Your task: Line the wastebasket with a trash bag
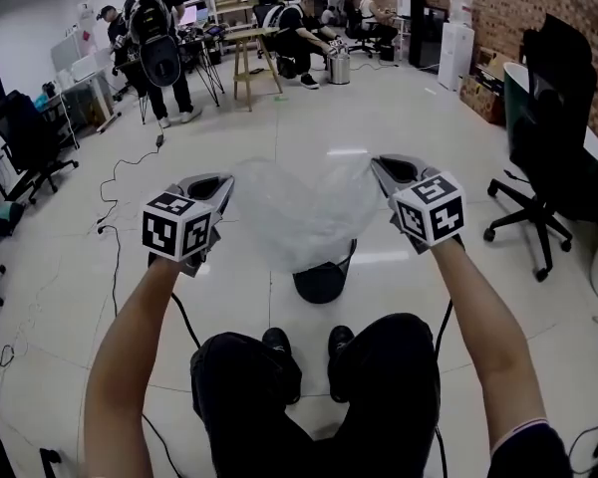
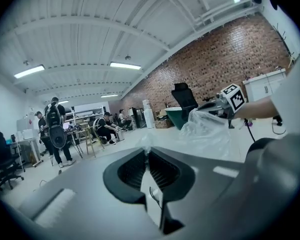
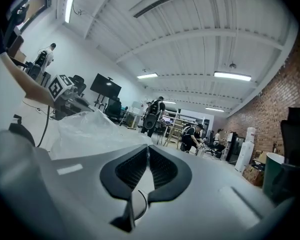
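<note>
Both hands are raised with the bag strung between them.

- Left gripper point(image 1: 211, 189): jaws pressed together, nipping a corner of the clear trash bag point(image 1: 304, 212). Its own view shows the film caught at the tips.
- Right gripper point(image 1: 391, 173): jaws also closed tight on the opposite edge of the film.
- Bag: the top edge runs left to right between the two grippers, and the body sags in a loose pouch below that line. I can't tell whether the mouth is parted or flat.
- Black wastebasket point(image 1: 322, 282): stands upright on the floor point(image 1: 229, 137), just beyond the person's shoes point(image 1: 279, 352).
- Key relation: the basket sits straight below the hanging pouch, roughly midway between the grippers, so neither hand is clearly nearer. From above, the pouch bottom overlaps the basket rim, but I can't tell if it touches.
- Judgement: next the bag goes straight down, and the mouth needs spreading wider than the rim.
</note>
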Available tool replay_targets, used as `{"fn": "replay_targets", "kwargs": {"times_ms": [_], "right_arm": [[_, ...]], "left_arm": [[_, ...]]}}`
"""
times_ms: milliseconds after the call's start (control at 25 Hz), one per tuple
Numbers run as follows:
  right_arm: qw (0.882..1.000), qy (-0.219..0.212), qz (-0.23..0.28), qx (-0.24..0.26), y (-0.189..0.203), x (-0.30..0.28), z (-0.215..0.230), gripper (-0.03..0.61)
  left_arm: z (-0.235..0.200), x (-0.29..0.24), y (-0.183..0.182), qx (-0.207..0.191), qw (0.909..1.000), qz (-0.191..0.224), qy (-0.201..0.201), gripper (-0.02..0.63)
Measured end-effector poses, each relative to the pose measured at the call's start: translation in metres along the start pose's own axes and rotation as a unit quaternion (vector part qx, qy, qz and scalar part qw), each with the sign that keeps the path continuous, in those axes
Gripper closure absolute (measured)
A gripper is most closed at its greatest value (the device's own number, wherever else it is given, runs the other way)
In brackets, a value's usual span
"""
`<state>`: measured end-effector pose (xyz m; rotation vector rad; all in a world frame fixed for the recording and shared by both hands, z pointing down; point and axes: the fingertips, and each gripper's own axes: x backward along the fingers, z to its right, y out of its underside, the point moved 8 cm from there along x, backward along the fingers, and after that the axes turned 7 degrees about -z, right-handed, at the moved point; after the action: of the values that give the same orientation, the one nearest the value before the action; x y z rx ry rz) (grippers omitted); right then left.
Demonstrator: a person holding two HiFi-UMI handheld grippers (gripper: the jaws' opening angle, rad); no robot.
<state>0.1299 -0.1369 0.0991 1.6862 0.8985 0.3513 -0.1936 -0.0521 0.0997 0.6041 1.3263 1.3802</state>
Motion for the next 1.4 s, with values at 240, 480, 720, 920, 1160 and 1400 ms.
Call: {"fn": "replay_targets", "kwargs": {"times_ms": [240, 480, 720, 920, 1160, 1400], "right_arm": [[1.0, 0.019, -0.017, -0.006, 0.019, -0.009, 0.03, 0.577], [0.999, 0.02, -0.045, -0.016, 0.049, -0.034, 0.04, 0.577], [0.997, 0.005, -0.081, -0.021, 0.086, -0.061, 0.037, 0.577], [0.994, -0.008, -0.101, -0.03, 0.113, -0.089, 0.036, 0.577], [0.991, -0.021, -0.124, -0.048, 0.144, -0.115, 0.034, 0.577], [0.987, -0.034, -0.146, -0.051, 0.165, -0.136, 0.033, 0.577]], "left_arm": [[0.008, -0.061, -0.01, -0.003, 0.9994, 0.008, 0.033, 0.601], [0.016, -0.114, 0.006, 0.004, 0.9983, -0.009, 0.058, 0.601], [0.022, -0.151, 0.046, 0.015, 0.9962, -0.047, 0.072, 0.601], [0.016, -0.177, 0.081, 0.038, 0.9939, -0.074, 0.073, 0.601], [0.001, -0.196, 0.11, 0.068, 0.991, -0.094, 0.067, 0.601], [-0.009, -0.207, 0.135, 0.079, 0.9868, -0.126, 0.065, 0.601]]}}
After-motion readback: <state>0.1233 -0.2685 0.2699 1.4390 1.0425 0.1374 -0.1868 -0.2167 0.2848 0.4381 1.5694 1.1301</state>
